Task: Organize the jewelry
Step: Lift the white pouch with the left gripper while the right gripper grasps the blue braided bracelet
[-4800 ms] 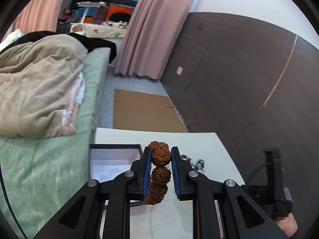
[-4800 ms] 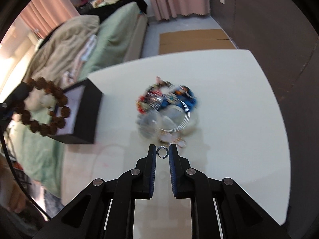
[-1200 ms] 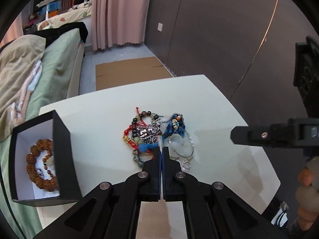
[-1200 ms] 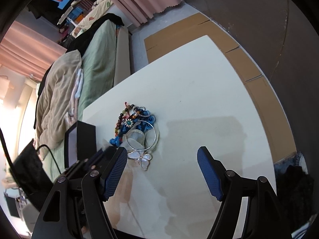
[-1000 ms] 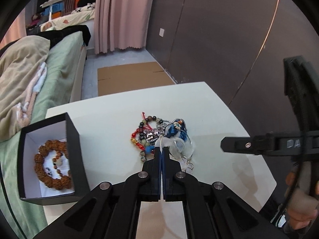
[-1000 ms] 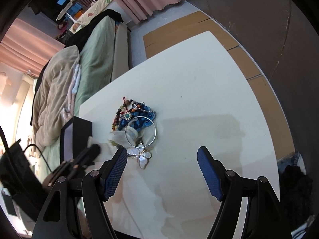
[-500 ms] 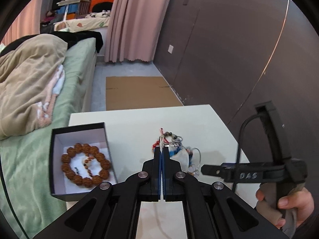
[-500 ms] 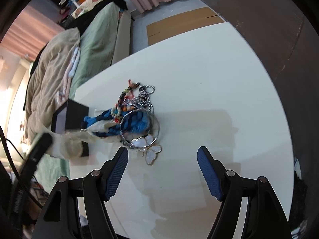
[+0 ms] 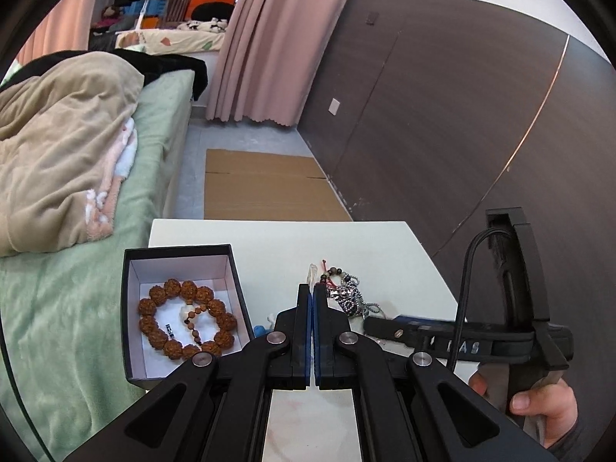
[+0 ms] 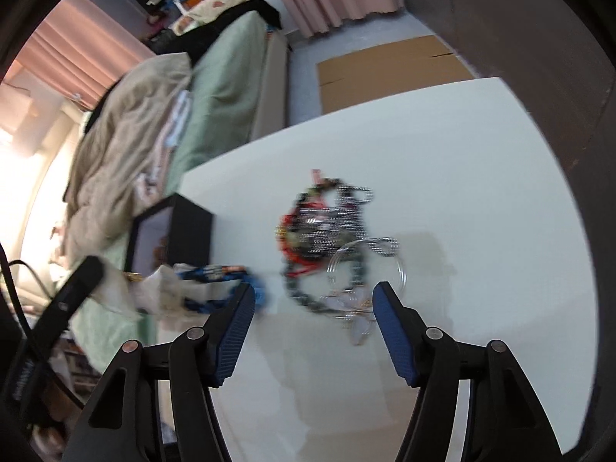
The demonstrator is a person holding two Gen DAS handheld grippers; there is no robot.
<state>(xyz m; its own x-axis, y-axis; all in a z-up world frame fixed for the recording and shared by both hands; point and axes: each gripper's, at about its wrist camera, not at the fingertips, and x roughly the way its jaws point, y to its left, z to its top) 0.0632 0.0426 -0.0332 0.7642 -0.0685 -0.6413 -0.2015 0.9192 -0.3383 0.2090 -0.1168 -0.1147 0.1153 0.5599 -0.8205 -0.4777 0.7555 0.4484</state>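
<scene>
My left gripper [image 9: 312, 293] is shut on a small clear plastic bag [image 9: 312, 272] whose corner sticks up between the pads. In the right wrist view the bag [image 10: 161, 288] hangs with a blue bracelet [image 10: 215, 273] beside the black box [image 10: 181, 231]. The black box [image 9: 129, 308] with white lining holds a brown bead bracelet [image 9: 184, 321]. A pile of jewelry [image 10: 327, 238] lies mid-table with a silver bangle [image 10: 365, 269]. My right gripper [image 10: 312, 304] is open and empty above the pile's near side.
The white table [image 10: 462, 192] ends near a green bed with a beige blanket [image 9: 57, 154] on the left. A dark panelled wall [image 9: 442, 115] stands on the right. Flattened cardboard [image 9: 261, 188] lies on the floor beyond the table.
My left gripper has drawn back and left toward the box, pulling the bag with the blue bracelet out of the pile. My right gripper has dropped closer to the pile, still open.
</scene>
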